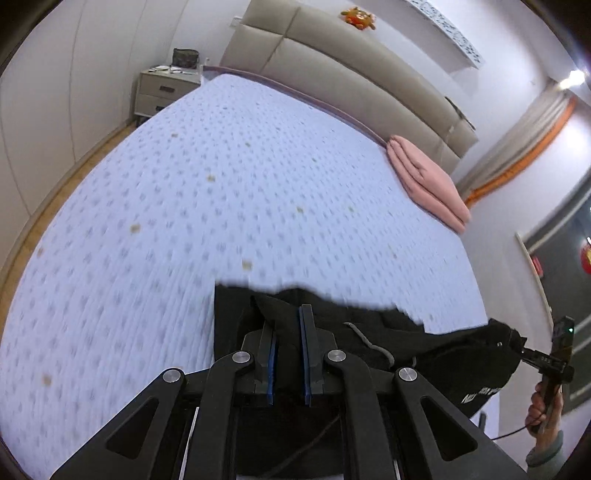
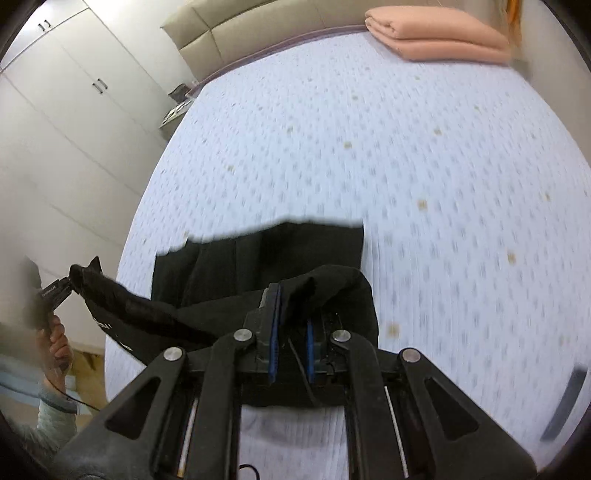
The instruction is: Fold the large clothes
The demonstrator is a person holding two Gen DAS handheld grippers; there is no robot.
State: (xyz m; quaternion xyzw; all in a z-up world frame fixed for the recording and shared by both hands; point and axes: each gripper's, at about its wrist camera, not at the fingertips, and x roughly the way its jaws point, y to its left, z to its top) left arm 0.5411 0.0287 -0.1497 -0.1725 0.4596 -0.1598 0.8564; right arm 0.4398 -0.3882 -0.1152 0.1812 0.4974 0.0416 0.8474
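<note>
A large black garment (image 1: 369, 332) with a grey drawstring and white lettering lies at the near edge of the bed and is stretched between both grippers. My left gripper (image 1: 288, 332) is shut on a fold of its black cloth. My right gripper (image 2: 291, 314) is shut on another part of the garment (image 2: 258, 258), which drapes over its fingers. In the left wrist view the right gripper (image 1: 524, 349) pinches the garment's far corner. In the right wrist view the left gripper (image 2: 68, 282) pinches the opposite corner.
The bed (image 1: 221, 184) has a white dotted mattress cover. A folded pink blanket (image 1: 424, 181) lies by the beige headboard (image 1: 332, 62); it also shows in the right wrist view (image 2: 436, 35). A nightstand (image 1: 166, 88) stands left of the bed. White wardrobes (image 2: 74, 110) line the wall.
</note>
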